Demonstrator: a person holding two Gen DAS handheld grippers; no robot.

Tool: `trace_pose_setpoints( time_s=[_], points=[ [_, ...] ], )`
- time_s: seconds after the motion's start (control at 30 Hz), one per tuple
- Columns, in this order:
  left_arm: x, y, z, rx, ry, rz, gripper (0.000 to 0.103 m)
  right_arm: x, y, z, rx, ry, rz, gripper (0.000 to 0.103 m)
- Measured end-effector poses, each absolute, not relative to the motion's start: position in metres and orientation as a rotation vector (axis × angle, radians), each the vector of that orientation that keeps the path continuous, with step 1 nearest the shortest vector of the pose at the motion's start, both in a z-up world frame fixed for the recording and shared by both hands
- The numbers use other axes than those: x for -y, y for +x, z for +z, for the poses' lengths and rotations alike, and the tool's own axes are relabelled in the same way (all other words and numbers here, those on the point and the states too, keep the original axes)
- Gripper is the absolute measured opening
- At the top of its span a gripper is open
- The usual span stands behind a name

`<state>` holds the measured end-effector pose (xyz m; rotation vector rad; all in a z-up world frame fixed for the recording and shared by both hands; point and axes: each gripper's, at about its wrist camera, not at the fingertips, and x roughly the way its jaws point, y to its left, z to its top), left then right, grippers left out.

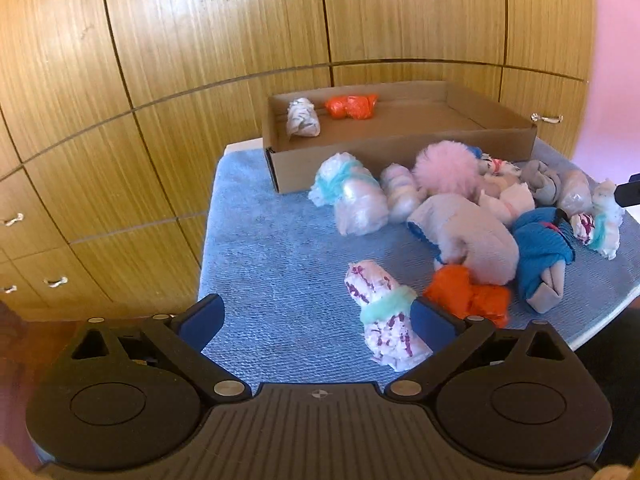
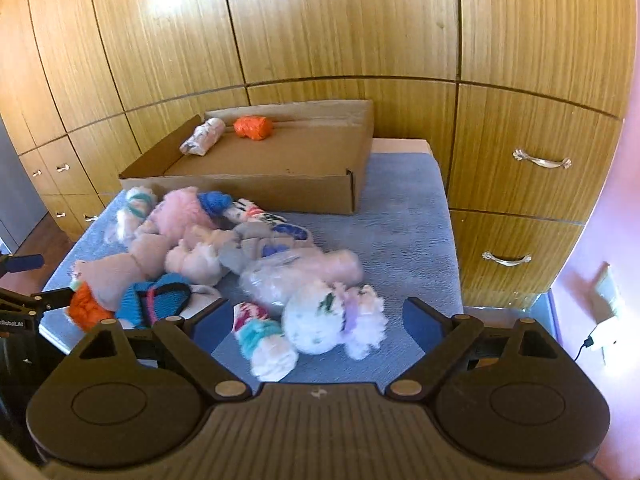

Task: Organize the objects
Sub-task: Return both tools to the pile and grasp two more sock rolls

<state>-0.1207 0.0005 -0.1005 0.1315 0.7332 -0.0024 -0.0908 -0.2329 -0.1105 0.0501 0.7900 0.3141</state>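
My left gripper (image 1: 318, 322) has its jaws spread wide over the blue towel (image 1: 260, 240), gripping nothing. A white roll with purple marks and a teal band (image 1: 386, 316) lies between the fingers, close against the right pad; I cannot tell whether it touches. Just right of it sits an orange bundle (image 1: 468, 294), with a grey sock bundle (image 1: 472, 240) behind.

My right gripper (image 2: 318, 322) is also wide apart and empty. Between its fingers, on the towel, lie a small roll with a teal band (image 2: 264, 340) and a white fluffy bundle (image 2: 332, 320), neither pressed by a pad. To the left a blue knitted piece (image 2: 156, 298) rests in the heap of rolled socks.

Farther off stands the cardboard box (image 2: 256, 190), holding 2 items against its far wall: a white roll (image 2: 202, 136) and an orange roll (image 2: 253, 127). Wooden cabinets (image 2: 320, 20) rise behind.
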Motion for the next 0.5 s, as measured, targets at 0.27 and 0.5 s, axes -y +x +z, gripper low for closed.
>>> trace_pose_setpoints(
  time_s=[0.27, 0.5],
  points=[
    [0.002, -0.118, -0.101, -0.727, 0.151, -0.005, 0.100, 0.235, -0.072, -0.131, -0.874, 0.047, 0.308, 0.071],
    [0.019, -0.110, -0.111, -0.735, 0.158, -0.053, 0.089, 0.237, -0.077, -0.136, -0.879, 0.059, 0.353, 0.058]
  ],
)
